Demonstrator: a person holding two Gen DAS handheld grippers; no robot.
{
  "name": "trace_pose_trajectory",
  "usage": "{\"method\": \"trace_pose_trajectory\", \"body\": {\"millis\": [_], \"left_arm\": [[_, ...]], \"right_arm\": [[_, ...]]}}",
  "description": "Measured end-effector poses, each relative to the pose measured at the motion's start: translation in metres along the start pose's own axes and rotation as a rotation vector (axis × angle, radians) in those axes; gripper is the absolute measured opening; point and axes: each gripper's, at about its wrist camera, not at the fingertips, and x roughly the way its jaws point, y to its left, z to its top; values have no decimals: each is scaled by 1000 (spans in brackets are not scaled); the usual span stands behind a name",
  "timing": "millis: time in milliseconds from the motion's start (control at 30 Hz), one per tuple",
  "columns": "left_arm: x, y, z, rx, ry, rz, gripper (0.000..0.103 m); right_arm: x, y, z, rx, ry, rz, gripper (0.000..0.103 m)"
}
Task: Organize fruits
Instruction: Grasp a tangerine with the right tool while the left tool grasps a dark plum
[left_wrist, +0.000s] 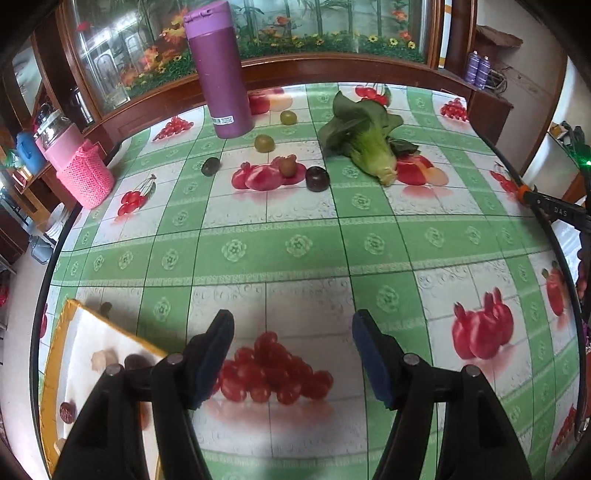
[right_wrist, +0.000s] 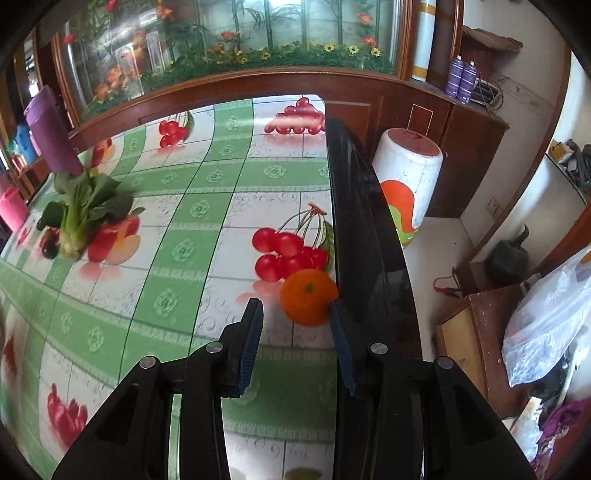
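orange fruit (right_wrist: 308, 297), round with no long axis to speak of, sits at the right edge of the table (right_wrist: 207, 229), just ahead of the right gripper (right_wrist: 297, 314) and offset toward its right finger. the right fingertip appears to touch or nearly touch the fruit's side; the left fingertip stands apart from it. jaws are moderately open and hold nothing. judgement: the gripper needs a small shift to its right and forward to centre the fruit, with care, since the fruit lies close to the table edge and could roll off.

left gripper (left_wrist: 291, 325): jaws wide open, empty, hovering over bare tablecloth. a tray (left_wrist: 59, 332) with a few small fruits lies at its lower left. dark plums (left_wrist: 317, 179) and green fruits (left_wrist: 264, 143) lie well ahead, beside the leafy vegetable (left_wrist: 364, 136) and purple flask (left_wrist: 219, 70). the right gripper is far nearer the orange.
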Motion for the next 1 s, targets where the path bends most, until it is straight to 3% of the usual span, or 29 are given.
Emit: {"method": "trace_pose_trajectory", "body": {"millis": [267, 533, 800, 867, 933, 967, 1000], "left_arm": [[28, 0, 38, -67, -18, -19, 69], [65, 4, 82, -195, -37, -65, 70], [98, -7, 96, -205, -43, -35, 70], [103, -8, 96, -208, -52, -18, 64], [102, -10, 95, -189, -76, 0, 48], [100, -11, 94, -182, -85, -22, 42], [98, -10, 93, -183, -86, -61, 28]], "right_arm": [[16, 11, 2, -191, 26, -123, 36], [5, 11, -3, -169, 4, -52, 34], [-20, 16, -15, -165, 1, 28, 34], [-26, 18, -19, -169, -2, 39, 34], [-32, 19, -22, -166, -6, 53, 34], [-36, 20, -23, -163, -9, 62, 34], [-39, 21, -25, -162, -10, 68, 34]]}}
